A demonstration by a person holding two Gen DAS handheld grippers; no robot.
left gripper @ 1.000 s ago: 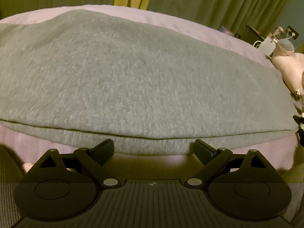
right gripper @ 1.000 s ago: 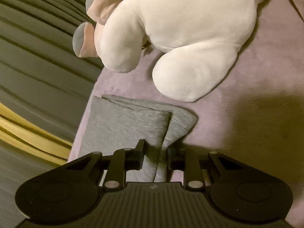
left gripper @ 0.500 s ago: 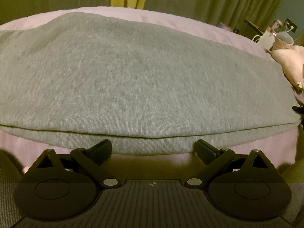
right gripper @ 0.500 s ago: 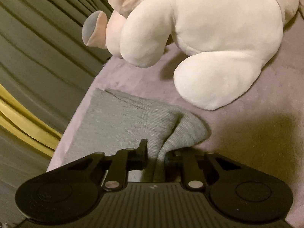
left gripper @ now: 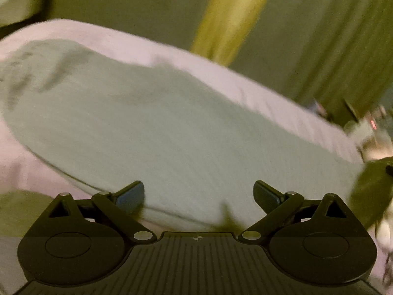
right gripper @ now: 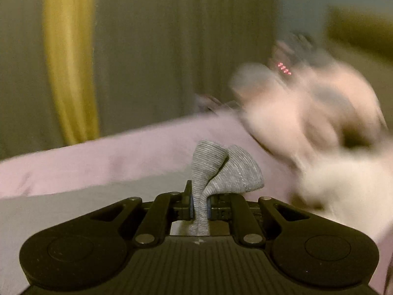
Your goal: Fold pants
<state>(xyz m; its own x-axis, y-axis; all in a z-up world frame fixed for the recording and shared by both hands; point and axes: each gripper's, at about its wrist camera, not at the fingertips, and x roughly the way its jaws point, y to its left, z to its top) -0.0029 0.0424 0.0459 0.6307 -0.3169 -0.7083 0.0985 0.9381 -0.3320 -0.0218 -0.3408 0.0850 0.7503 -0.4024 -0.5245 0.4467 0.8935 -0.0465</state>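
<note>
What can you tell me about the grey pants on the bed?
The grey knit pants look soft and stretchy, with fine ribbing at the cuff end. Most of the cloth lies spread flat on the pale pink bed cover, with a stitched seam along its near edge. The right hand-held gripper is shut on the ribbed cuffs, which bunch and fan out above its fingers. The left hand-held gripper is open at the near edge, gripping nothing.
</note>
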